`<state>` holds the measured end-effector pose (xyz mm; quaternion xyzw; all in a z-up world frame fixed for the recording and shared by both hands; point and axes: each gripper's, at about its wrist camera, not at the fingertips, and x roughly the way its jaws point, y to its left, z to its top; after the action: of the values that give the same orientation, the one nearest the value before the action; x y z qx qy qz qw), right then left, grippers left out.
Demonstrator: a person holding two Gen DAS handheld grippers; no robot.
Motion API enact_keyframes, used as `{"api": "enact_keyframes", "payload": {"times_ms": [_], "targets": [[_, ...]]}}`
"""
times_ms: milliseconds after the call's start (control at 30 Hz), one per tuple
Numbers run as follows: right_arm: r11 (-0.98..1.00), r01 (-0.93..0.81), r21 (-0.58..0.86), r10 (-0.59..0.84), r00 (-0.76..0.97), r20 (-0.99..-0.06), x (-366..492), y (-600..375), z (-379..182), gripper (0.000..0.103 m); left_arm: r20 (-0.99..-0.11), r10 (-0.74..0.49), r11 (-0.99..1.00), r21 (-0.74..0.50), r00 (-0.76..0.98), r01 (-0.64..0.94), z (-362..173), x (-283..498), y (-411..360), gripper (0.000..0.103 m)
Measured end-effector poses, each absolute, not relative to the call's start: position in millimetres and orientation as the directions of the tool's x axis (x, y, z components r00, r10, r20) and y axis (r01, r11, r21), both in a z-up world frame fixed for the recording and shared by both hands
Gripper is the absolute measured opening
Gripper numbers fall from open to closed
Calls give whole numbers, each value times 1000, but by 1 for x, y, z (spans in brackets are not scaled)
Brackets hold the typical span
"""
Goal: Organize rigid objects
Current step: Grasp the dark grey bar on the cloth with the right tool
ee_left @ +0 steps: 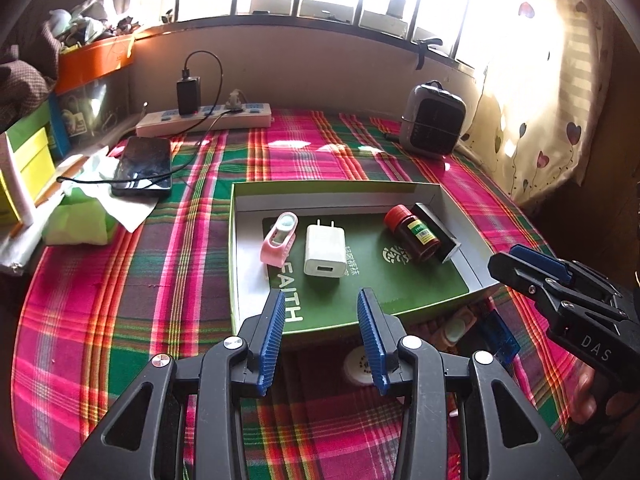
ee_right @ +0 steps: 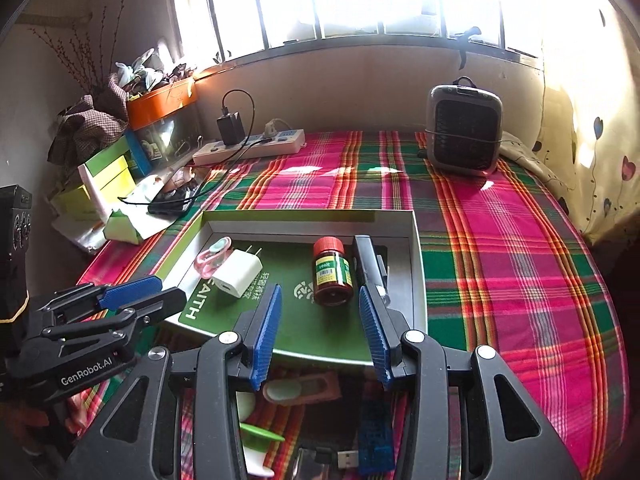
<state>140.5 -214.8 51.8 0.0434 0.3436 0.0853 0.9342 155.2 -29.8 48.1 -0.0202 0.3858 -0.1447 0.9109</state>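
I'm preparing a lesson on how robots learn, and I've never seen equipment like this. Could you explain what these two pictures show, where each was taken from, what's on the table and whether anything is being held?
There is no robot here: a person holds a two-finger clamp in each hand, each carrying a wide-angle camera looking along its fingers. One picture comes from the left gripper, the other from the right gripper. Both are open and hold nothing.

On the plaid tablecloth sits a shallow box containing a white charger, a pink clip-like item, a red-capped bottle and a black object beside it. More small items wait in front of the box, partly hidden. Behind are a power strip, a phone and a small heater.
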Motion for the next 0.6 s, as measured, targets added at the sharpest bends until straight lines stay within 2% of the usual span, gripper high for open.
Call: {"api": "enact_keyframes", "payload": {"times_ms": [600], "targets": [[992, -15, 123, 102, 660, -745, 55, -215, 5, 42, -717, -340, 937, -201, 609, 286, 30, 109, -1, 37]]}}
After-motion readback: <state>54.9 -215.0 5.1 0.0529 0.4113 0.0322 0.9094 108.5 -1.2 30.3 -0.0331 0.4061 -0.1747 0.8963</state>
